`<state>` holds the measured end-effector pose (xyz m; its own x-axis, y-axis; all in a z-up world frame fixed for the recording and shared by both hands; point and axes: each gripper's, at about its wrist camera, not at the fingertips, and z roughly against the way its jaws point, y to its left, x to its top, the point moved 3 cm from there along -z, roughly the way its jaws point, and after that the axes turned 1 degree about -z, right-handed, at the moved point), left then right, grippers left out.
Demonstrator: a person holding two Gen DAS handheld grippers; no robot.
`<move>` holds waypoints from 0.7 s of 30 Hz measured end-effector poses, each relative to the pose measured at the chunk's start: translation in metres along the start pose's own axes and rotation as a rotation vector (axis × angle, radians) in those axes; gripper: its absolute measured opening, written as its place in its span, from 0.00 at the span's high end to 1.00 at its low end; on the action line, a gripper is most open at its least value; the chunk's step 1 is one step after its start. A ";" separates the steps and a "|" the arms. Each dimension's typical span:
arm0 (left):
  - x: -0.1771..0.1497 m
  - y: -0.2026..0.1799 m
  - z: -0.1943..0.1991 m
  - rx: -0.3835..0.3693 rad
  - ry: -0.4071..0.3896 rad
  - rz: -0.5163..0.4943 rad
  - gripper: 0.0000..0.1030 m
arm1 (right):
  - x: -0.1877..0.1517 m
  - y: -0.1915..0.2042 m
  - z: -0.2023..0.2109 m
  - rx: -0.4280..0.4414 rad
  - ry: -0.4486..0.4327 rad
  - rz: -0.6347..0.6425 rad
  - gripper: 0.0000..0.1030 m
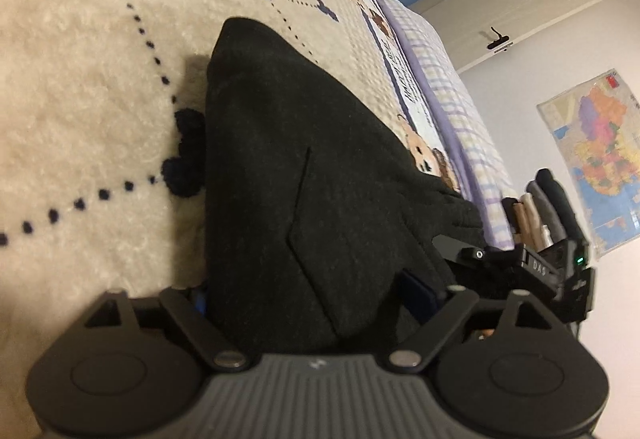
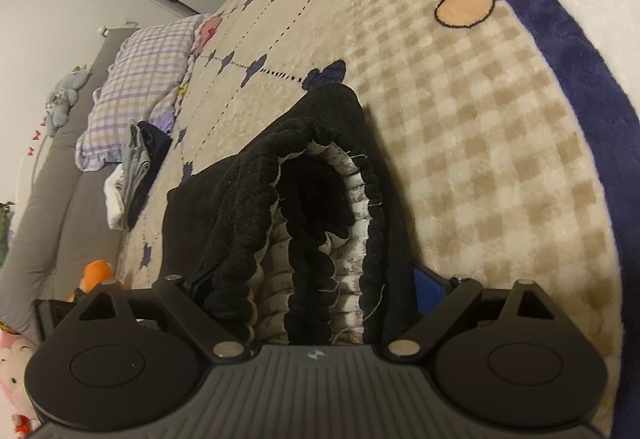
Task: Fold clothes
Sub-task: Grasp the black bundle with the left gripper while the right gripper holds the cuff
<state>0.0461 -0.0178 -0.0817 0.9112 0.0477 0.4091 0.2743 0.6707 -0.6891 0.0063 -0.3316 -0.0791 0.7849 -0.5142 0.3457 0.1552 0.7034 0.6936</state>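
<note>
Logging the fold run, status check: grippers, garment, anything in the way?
Left hand-held gripper and right hand-held gripper: jaws wide, black garment bunched between both; grip unclear. Garment lies on cream blanket. Nothing blocking; clothes pile well aside.

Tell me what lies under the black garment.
The black garment lies on a cream blanket with navy dotted lines. One navy motif disappears under its edge; anything else beneath stays hidden.

My black garment (image 1: 304,167) is matt, finely knitted cloth outside, with fluffy pile and ribbed pale lining (image 2: 352,223) inside. The blanket (image 1: 100,87) under it is soft, fuzzy fleece. My grippers' housings are matt black plastic with shiny metal pins.
</note>
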 end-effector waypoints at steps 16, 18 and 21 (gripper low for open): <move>-0.012 -0.054 0.022 0.070 -0.091 -0.009 0.46 | 0.011 0.028 0.037 -0.020 -0.081 0.107 0.47; -0.015 -0.062 0.020 0.070 -0.078 -0.010 0.46 | 0.011 0.025 0.045 -0.026 -0.082 0.097 0.47; -0.021 -0.071 0.014 0.068 -0.048 -0.014 0.46 | 0.008 0.017 0.056 -0.037 -0.074 0.073 0.47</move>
<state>0.0030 -0.0562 -0.0325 0.8912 0.0724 0.4479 0.2638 0.7205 -0.6413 -0.0184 -0.3515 -0.0288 0.7487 -0.4951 0.4408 0.1227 0.7570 0.6418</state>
